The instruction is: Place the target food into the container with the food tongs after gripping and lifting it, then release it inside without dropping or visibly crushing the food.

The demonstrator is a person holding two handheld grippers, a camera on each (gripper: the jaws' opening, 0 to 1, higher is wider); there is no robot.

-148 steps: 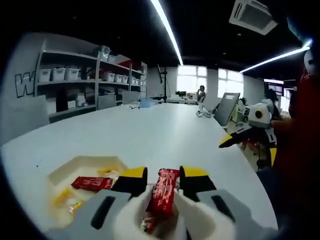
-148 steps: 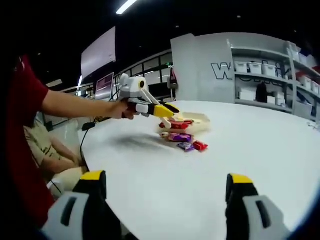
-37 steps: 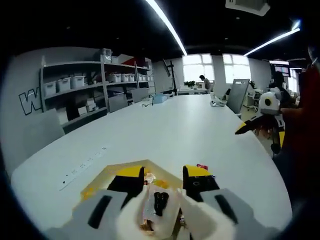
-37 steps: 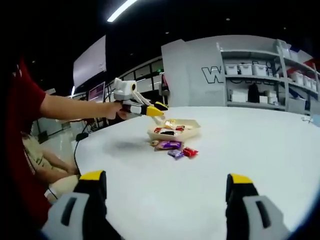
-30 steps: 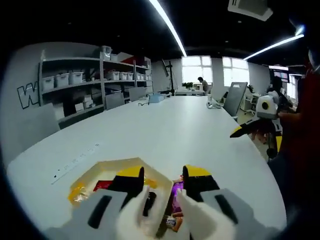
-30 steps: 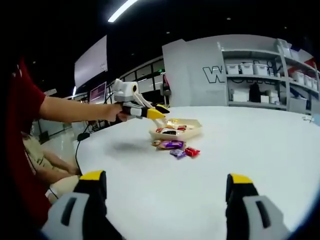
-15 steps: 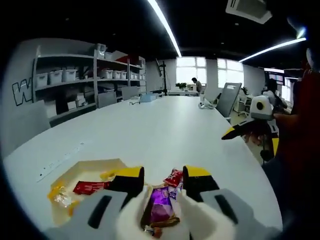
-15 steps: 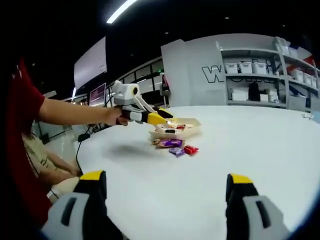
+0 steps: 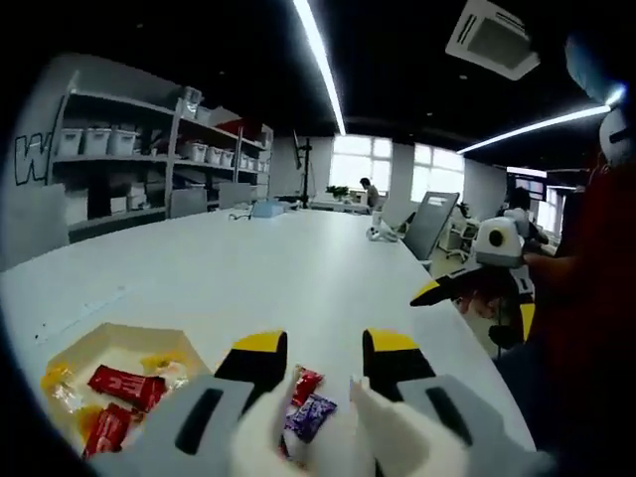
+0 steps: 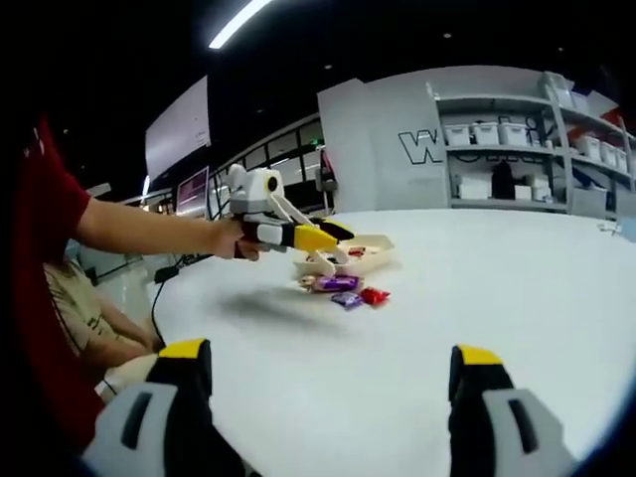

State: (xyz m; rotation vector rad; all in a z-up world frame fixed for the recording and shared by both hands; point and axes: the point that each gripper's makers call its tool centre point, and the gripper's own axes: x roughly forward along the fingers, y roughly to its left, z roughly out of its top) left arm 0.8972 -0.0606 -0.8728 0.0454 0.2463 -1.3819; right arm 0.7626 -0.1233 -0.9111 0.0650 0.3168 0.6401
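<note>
Glossy foil candy wrappers (image 9: 303, 409) beside cream tray (image 9: 75, 350).

Dim room, dark ceiling; ceiling light strips (image 9: 320, 62) and far windows (image 9: 356, 159) blown out. White table (image 10: 477, 288) evenly lit, soft shadow near its left edge. Fisheye bending at edges; slight blur.

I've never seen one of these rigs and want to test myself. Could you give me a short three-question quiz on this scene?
1. True or false: the tray holds red packets.
2. The loose snacks on the table lie: A) inside the tray, B) beside it, C) on a shelf.
3. Fill in: the right gripper has its jaws ____.

Key: 1 true; 2 B; 3 open.
</note>
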